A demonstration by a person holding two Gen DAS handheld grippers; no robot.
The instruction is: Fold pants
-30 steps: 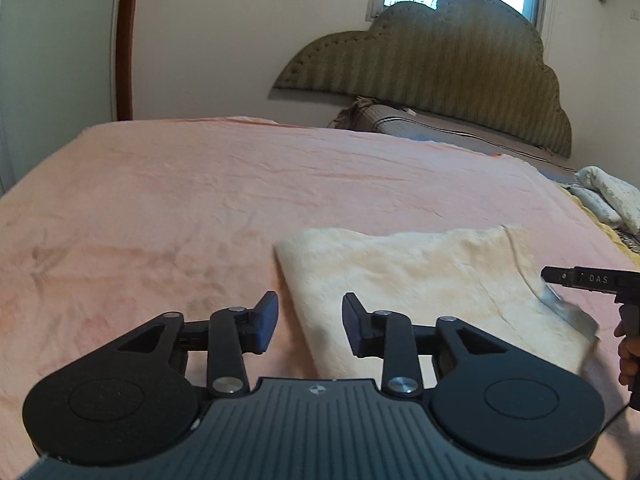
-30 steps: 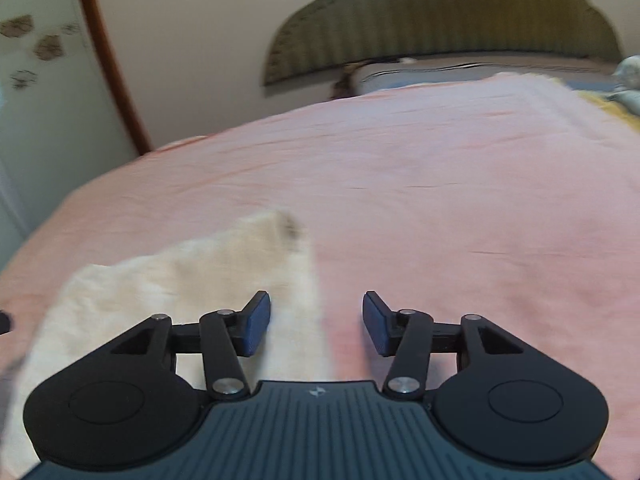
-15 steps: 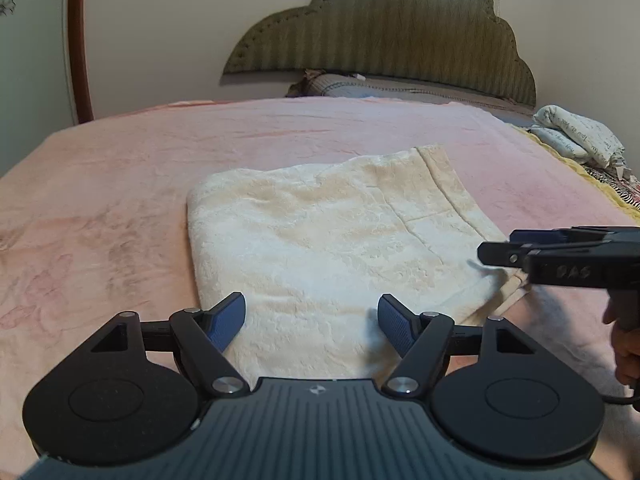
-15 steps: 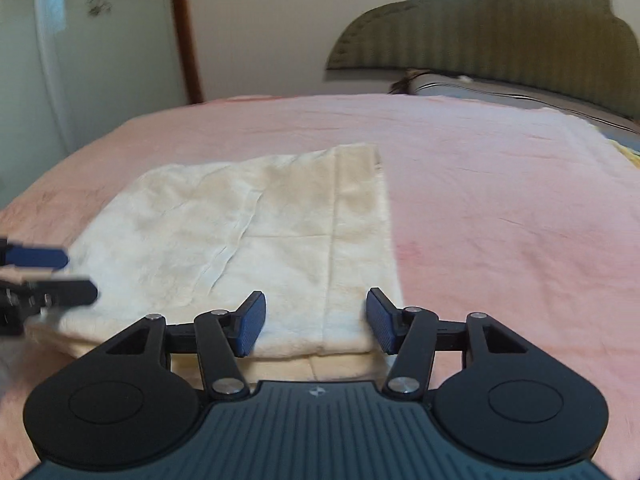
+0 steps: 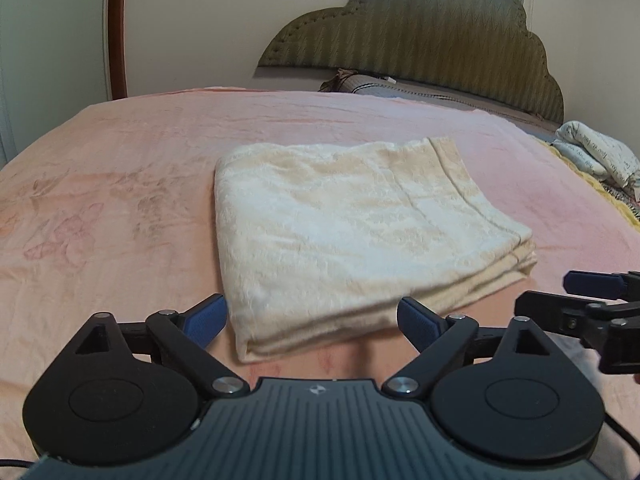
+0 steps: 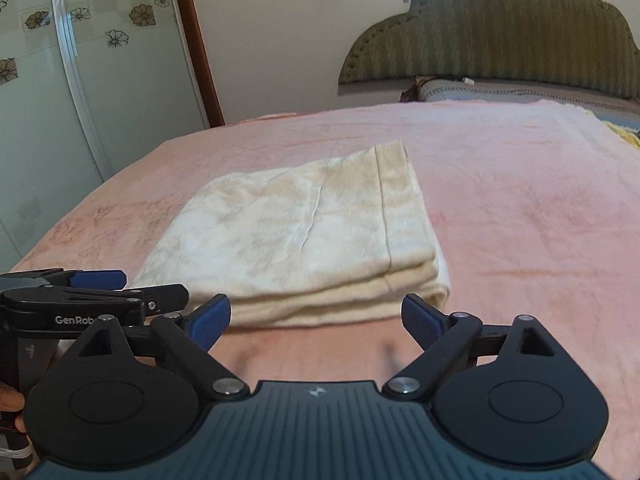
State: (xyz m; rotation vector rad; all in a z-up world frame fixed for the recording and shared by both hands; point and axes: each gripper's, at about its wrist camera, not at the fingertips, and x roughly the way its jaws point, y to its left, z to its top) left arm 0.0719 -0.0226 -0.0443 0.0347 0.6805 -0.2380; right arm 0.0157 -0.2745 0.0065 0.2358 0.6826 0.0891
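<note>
Fingers (image 5: 204, 320) of the left gripper (image 5: 312, 318) stand spread wide, having just been opening, with nothing pressed between the blue pads; only the near left corner of the folded pants (image 5: 340, 232) lies in the gap, untouched. Right gripper (image 6: 316, 318) is likewise spread, its jaws also having just been opening, and its fingers (image 6: 210, 320) stand just short of the near edge of the pants (image 6: 296, 236), not gripping the cloth. Pants are cream-coloured with a faint woven pattern, folded into a flat, stacked rectangle of several layers; the layered edges show along the near side and at the near right corner. The bundle lies on the pink blanket (image 5: 120, 184) that covers the bed, roughly mid-bed, with a band or hem running along its right side. In the left wrist view the right gripper (image 5: 568, 292) enters from the right edge, near the right corner of the bundle but apart from it. In the right wrist view the left gripper (image 6: 132, 286) enters from the left, beside the near left corner. A padded green headboard (image 5: 420, 36) stands against the far wall, with a patterned pillow (image 5: 596, 152) at the right edge of the bed. A glass door with flower decals (image 6: 60, 80) shows at left in the right wrist view.
</note>
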